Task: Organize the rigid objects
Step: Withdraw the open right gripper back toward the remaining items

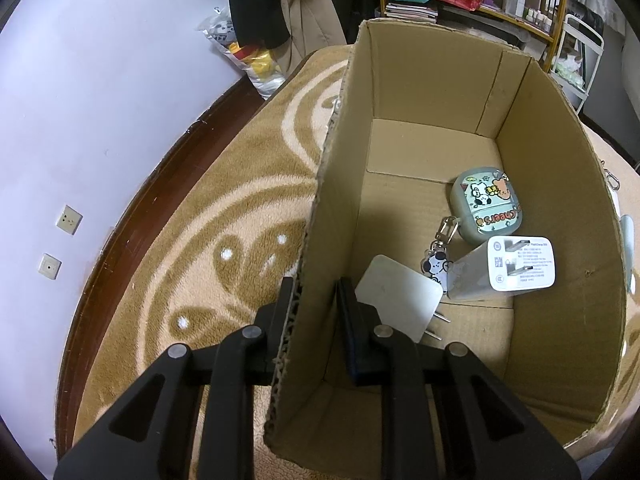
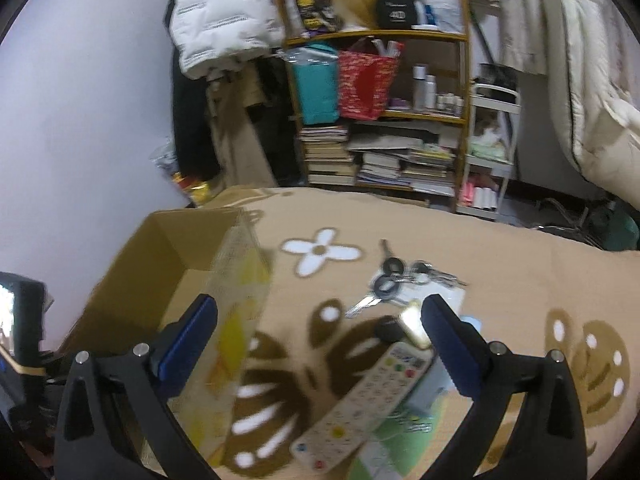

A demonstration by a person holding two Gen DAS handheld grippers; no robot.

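Observation:
An open cardboard box (image 1: 432, 92) stands on the patterned carpet. Inside it lie a green cartoon-printed earbud case (image 1: 486, 204) with a keychain charm (image 1: 436, 266), a white charger (image 1: 516, 264) and a white plug adapter (image 1: 400, 296) with its prongs showing. My left gripper (image 1: 316, 286) straddles the box's left wall, one finger outside and one inside, shut on it. My right gripper (image 2: 320, 308) hangs open above the carpet, with nothing between its fingers. Below it lie a white remote control (image 2: 360, 404), a bunch of keys (image 2: 396, 280) and a small shiny gold object (image 2: 414, 326). The box (image 2: 160, 248) is to the gripper's left.
A light blue item (image 2: 430, 392) and papers lie beside the remote. A wooden shelf (image 2: 380, 36) with books and bags stands behind the carpet, a white trolley (image 2: 492, 152) beside it. The wall (image 1: 100, 100) runs along the left, and bedding hangs at the right.

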